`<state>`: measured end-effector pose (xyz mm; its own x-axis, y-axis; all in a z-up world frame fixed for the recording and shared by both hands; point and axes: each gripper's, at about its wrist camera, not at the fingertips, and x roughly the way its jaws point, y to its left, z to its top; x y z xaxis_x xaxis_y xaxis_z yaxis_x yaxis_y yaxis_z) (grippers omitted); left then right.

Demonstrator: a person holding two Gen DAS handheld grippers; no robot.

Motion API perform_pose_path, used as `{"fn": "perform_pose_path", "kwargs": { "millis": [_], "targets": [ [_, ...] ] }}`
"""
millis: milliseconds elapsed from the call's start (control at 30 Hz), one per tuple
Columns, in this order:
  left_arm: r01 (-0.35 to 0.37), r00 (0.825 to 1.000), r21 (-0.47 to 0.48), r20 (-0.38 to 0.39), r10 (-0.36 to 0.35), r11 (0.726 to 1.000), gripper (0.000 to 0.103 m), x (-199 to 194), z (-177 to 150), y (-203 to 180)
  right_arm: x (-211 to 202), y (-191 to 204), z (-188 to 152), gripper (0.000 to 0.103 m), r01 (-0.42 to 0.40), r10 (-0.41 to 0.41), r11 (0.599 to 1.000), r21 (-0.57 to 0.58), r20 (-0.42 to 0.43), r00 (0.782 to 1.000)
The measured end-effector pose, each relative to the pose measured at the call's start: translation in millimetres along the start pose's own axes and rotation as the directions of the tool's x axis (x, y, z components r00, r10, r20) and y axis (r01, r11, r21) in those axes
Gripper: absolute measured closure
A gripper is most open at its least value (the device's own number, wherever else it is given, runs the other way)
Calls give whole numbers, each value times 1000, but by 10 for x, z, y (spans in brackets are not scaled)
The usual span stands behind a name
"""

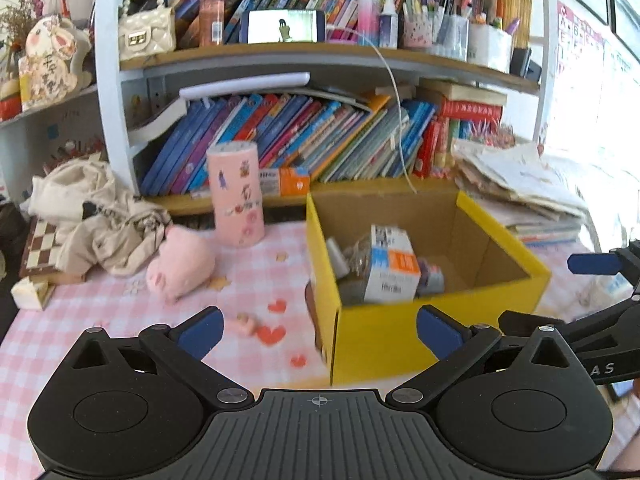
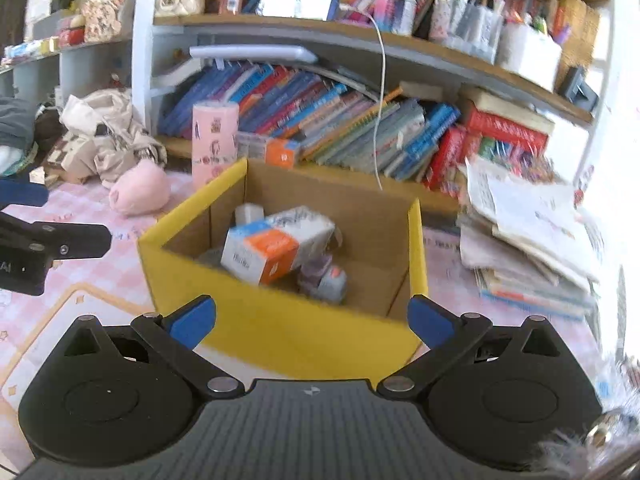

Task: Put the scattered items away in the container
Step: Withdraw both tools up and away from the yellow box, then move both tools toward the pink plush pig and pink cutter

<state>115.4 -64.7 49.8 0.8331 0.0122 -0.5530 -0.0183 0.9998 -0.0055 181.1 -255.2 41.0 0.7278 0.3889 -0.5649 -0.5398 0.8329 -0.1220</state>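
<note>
A yellow cardboard box (image 1: pixel 376 340) (image 2: pixel 280 328) stands on the pink checked cloth. Inside it lie a white and orange carton (image 1: pixel 390 272) (image 2: pixel 272 246), a clear bottle and a small grey item (image 2: pixel 332 280). My left gripper (image 1: pixel 320 332) is open and holds nothing, in front of the box's near left corner. My right gripper (image 2: pixel 312 320) is open wide, with nothing between its fingers, just in front of the box's near wall. On the cloth to the left lie a pink plush toy (image 1: pixel 180 268) (image 2: pixel 140 190), a small pink item (image 1: pixel 244 322) and red heart pieces (image 1: pixel 272 334).
A pink cylinder (image 1: pixel 236 194) stands behind the plush, and a second orange and white carton (image 1: pixel 284 182) lies on the shelf base. Crumpled beige fabric (image 1: pixel 100 216) lies at the left, and a pile of papers and books (image 1: pixel 528 192) at the right. Shelves packed with books rise behind.
</note>
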Motion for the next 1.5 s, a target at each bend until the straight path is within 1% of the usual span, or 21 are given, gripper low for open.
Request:
{"fn": "perform_pose_path", "kwargs": {
  "millis": [100,233,333,400,567,1033,1267,1500],
  "targets": [
    [21,1000,11,-19,-21,1000,0,-69,-125,45,-47,150,-158,0,20,-19,1000,21,-48,999],
    [28,998,23,-52,-27,999,0,-144,-261,102,-123,343,-356,0,32,-26,998,56,-109,994],
    [43,996,18,-83,-42,999,0,-189,-347,144,-168,459,-415,0,44,-34,996,73,-138,990],
    [62,994,31,-97,-59,998,0,-215,-388,157,-195,526,-439,0,46,-34,996,76,-154,988],
    [88,992,70,-92,-81,994,0,-320,-446,191,-246,695,-510,0,46,-29,995,85,-190,981],
    [73,992,70,-109,-65,995,0,-571,-675,534,-387,1170,-557,0,27,-15,998,63,-192,981],
    [25,994,4,-104,-25,1000,0,-685,-775,813,-396,1477,-516,0,-13,13,1000,0,-187,982],
    [-11,995,-55,-104,5,998,0,-765,-853,1041,-380,1722,-482,0,-51,39,997,-56,-190,981]
  ]
}}
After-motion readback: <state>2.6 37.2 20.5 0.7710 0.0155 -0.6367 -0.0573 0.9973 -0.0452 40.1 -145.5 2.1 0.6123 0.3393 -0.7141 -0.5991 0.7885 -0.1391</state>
